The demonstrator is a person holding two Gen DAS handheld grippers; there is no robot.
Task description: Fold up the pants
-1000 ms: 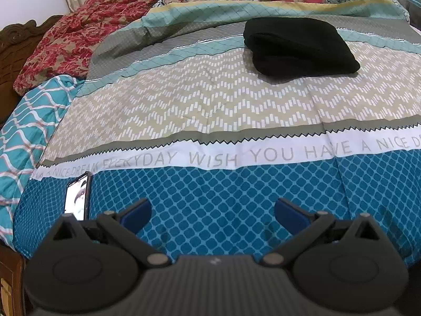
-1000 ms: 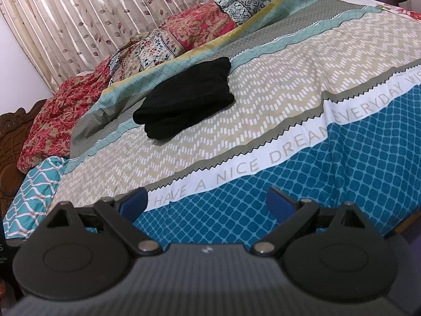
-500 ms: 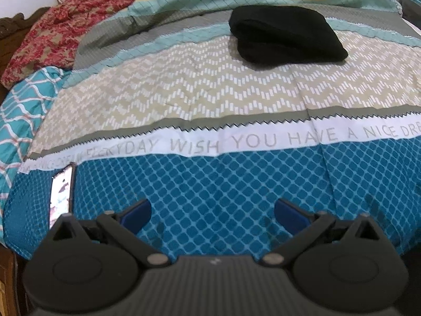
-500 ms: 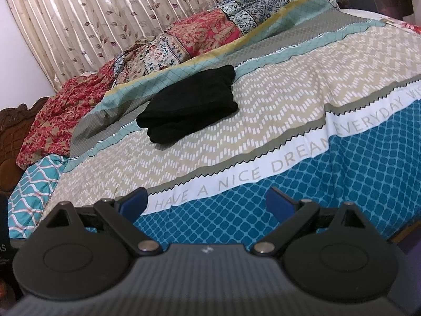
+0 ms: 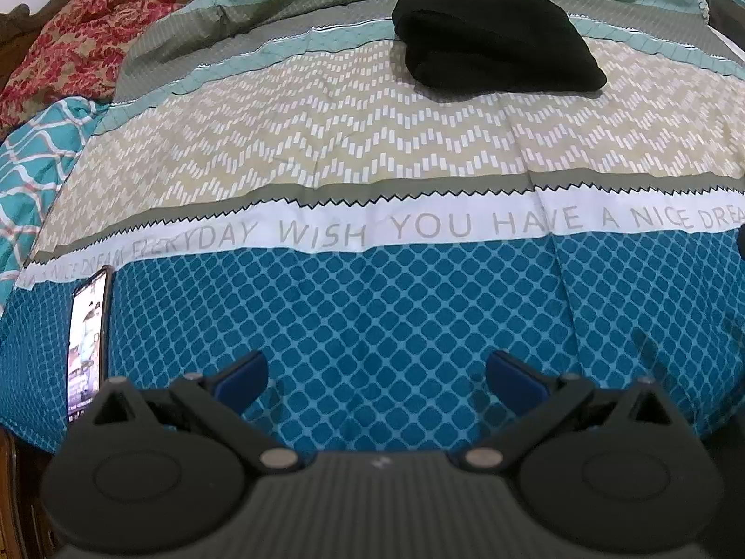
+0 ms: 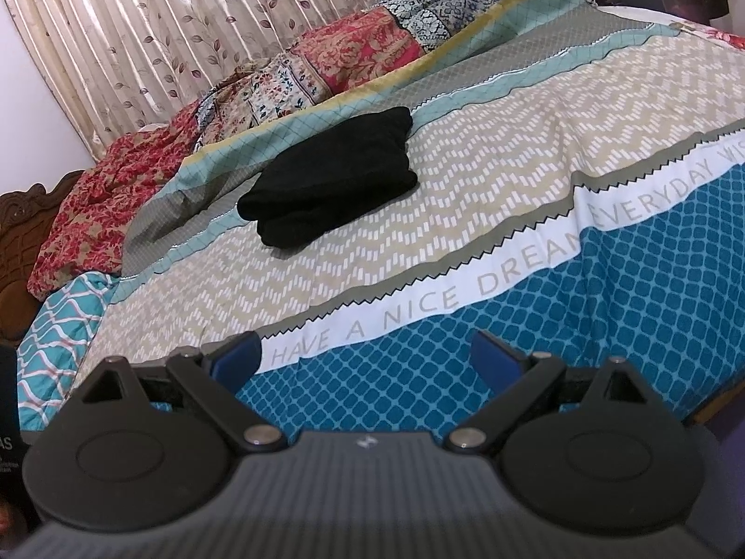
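Note:
The black pants [image 5: 493, 42] lie folded in a compact bundle on the far part of the bed, on the grey and beige bands of the bedspread; they also show in the right wrist view [image 6: 330, 177]. My left gripper [image 5: 377, 375] is open and empty, over the blue band near the bed's front edge, well short of the pants. My right gripper [image 6: 365, 356] is open and empty, also near the front edge and far from the pants.
A lit phone [image 5: 88, 340] lies on the bedspread [image 5: 372, 158] at the near left. Red floral bedding [image 6: 111, 195] and patterned pillows [image 6: 354, 60] are piled at the head. A curtain [image 6: 163, 23] hangs behind. A wooden headboard [image 6: 18, 233] is at left.
Both grippers have shifted slightly over the front of the bed, staying open. The left view has tilted down and closer. The pants have not moved.

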